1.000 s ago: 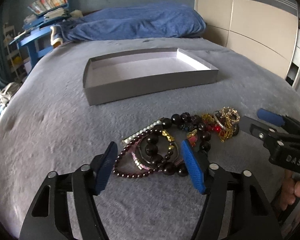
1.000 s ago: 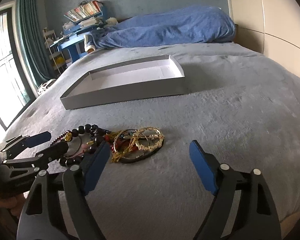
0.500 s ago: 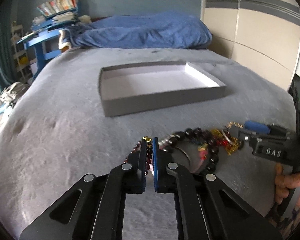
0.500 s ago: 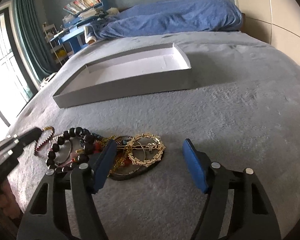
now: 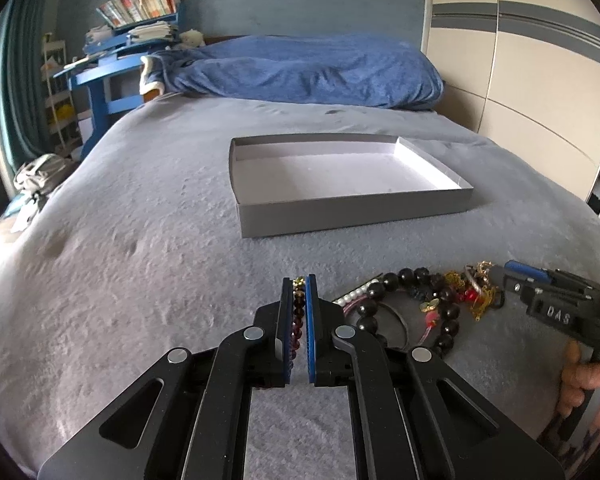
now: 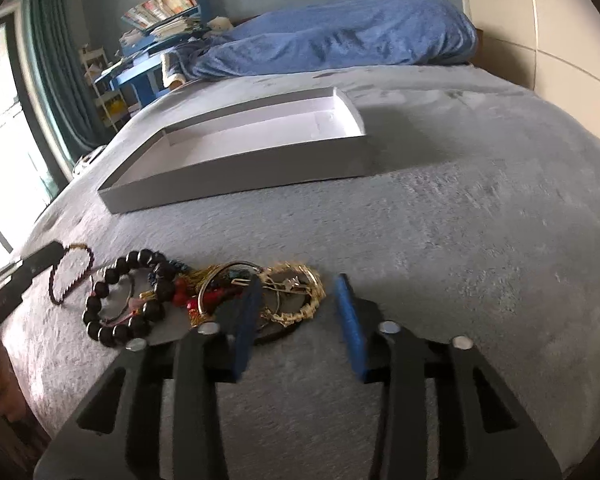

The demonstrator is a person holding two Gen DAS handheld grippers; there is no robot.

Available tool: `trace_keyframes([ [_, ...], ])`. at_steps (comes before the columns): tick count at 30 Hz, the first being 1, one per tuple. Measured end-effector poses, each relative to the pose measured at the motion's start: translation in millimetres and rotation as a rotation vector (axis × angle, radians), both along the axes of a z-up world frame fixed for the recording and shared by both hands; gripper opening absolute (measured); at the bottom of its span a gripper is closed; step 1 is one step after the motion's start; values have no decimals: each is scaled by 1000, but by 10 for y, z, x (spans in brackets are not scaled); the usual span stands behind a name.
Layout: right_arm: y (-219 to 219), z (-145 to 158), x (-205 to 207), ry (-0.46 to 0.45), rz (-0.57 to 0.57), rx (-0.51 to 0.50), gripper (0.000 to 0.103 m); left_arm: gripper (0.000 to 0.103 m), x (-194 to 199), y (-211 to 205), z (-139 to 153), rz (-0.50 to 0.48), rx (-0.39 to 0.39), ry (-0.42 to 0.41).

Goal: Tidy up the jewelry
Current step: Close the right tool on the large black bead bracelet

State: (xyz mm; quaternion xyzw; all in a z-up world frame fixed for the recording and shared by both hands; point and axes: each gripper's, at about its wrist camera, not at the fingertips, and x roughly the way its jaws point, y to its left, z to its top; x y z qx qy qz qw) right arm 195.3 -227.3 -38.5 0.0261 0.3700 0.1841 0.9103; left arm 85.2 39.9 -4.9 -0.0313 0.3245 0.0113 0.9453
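Observation:
My left gripper (image 5: 299, 280) is shut on a dark red bead bracelet (image 5: 298, 314), which hangs from it as a loop (image 6: 70, 276) just left of the pile. A black bead bracelet (image 6: 112, 320) and tangled red and gold pieces lie on the grey bedspread. My right gripper (image 6: 298, 280) straddles a gold chain piece (image 6: 300, 298); its jaws are closing and the right pad stands clear of the gold. It shows in the left wrist view as the right gripper (image 5: 508, 274) beside the pile (image 5: 452, 300). An empty grey box (image 5: 352, 208) sits farther back.
A blue duvet (image 5: 308, 68) lies bunched at the head of the bed. A blue desk with books (image 5: 112, 72) and a curtained window (image 6: 16, 120) stand at the left, a wardrobe (image 5: 520, 60) at the right. The grey box (image 6: 236, 172) is shallow-walled.
My left gripper shut on the dark red bracelet and drew it up and left out of the pile. My right gripper moved in over the gold piece and its jaws narrowed.

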Motion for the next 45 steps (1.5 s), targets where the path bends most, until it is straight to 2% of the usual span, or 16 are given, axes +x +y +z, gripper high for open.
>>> trace_keyframes([
  [2,-40,6,10,-6,-23,-4,12,6,-5,36,-12,11,-12,5],
  [4,-96,18,19,-9,-45,11,8,6,0,85,-24,24,-30,16],
  [7,-179,34,32,-11,-78,35,8,6,-6,118,-39,34,-40,22],
  [10,-202,75,-3,-19,-64,90,9,6,-10,122,-38,34,-42,22],
  [12,-170,107,-40,-29,-36,109,27,6,-12,123,-35,33,-42,22],
  [14,-84,139,-97,-50,2,104,31,6,-20,127,-27,35,-42,20],
  [20,310,158,-170,-66,148,74,31,6,-57,170,11,53,-50,2],
  [26,582,170,-31,-49,240,48,31,6,-86,228,36,69,-62,-11],
  [31,777,72,47,-3,296,-5,31,6,-74,226,39,60,-65,-13],
  [39,874,69,102,1,336,-10,28,6,-72,208,75,46,-66,-21],
  [40,892,74,104,-4,343,-14,26,6,-75,203,81,46,-64,-22],
  [41,915,84,96,-11,354,-26,16,6,-82,202,88,45,-64,-24],
  [45,942,91,62,-18,374,-43,15,6,-106,207,130,44,-58,-30],
])
